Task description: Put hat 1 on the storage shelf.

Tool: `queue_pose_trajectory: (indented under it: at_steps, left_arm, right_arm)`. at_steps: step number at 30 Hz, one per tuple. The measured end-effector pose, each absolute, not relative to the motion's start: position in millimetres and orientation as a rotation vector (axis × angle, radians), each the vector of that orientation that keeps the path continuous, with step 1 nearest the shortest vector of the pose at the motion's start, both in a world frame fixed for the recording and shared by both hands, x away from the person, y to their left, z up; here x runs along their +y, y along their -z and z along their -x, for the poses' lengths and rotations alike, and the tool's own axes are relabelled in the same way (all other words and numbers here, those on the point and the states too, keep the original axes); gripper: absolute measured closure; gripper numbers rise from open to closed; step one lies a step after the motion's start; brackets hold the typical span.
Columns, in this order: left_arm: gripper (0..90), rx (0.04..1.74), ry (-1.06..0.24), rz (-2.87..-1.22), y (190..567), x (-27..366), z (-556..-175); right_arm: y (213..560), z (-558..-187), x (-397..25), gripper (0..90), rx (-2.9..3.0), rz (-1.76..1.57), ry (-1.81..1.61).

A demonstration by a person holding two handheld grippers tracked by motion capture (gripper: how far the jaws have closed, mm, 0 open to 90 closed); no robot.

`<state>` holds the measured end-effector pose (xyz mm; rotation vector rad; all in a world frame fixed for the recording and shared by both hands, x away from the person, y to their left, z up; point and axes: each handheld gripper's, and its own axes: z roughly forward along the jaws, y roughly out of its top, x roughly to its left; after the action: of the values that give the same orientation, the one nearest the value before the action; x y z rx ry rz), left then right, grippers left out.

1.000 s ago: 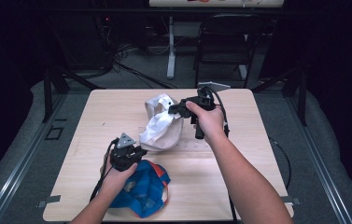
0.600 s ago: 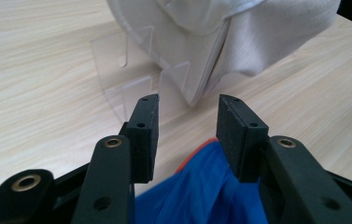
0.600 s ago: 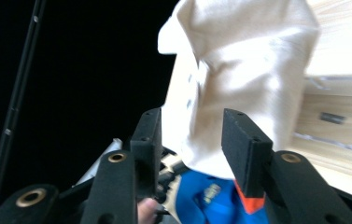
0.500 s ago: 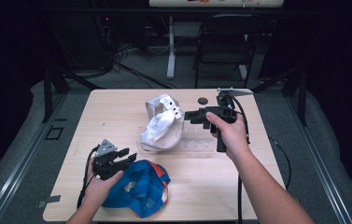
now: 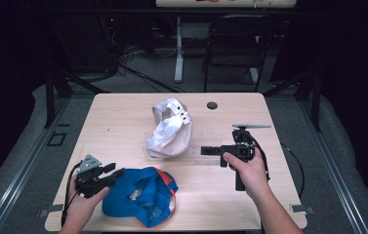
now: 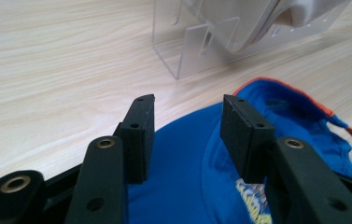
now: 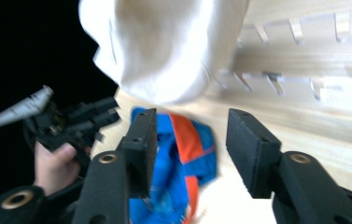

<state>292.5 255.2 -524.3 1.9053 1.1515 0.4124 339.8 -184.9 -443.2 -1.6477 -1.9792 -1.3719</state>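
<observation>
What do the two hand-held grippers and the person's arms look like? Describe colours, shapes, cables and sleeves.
Both the left gripper and the right gripper are black, each with two flat rectangular jaws on arms with brass-ringed holes. Each carries a grey three-cornered plate on top and trails a black cable. No sleeves show on the forearms.

My jaw pads: matt black. Blue cap [image 6: 183, 186]: soft cloth. White cap [image 5: 168, 134]: smooth cloth. Stand [image 6: 197, 44]: clear glossy plastic. Tabletop [image 5: 123, 117]: pale matt wood.
</observation>
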Motion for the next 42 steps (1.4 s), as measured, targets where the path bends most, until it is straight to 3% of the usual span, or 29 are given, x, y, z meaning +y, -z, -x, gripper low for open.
queue_pose_trajectory:
  at_steps: [11,19,42]
  left_arm:
    - [55.0,1.201,-0.401,-1.849,536.1,280.0,-286.0]
    - [54.3,1.21,-0.389,-1.859,541.7,280.0,-287.0]
    - [52.1,1.19,-0.406,-1.862,540.9,279.2,-286.9]
  right_arm:
    - [475.5,-316.0,-168.8,54.6,-2.134,1.649,1.296]
    - [502.1,-304.1,-167.4,62.8,-2.083,1.655,1.271]
    - [524.1,-300.7,-148.6,61.3,-2.047,1.592,1.251]
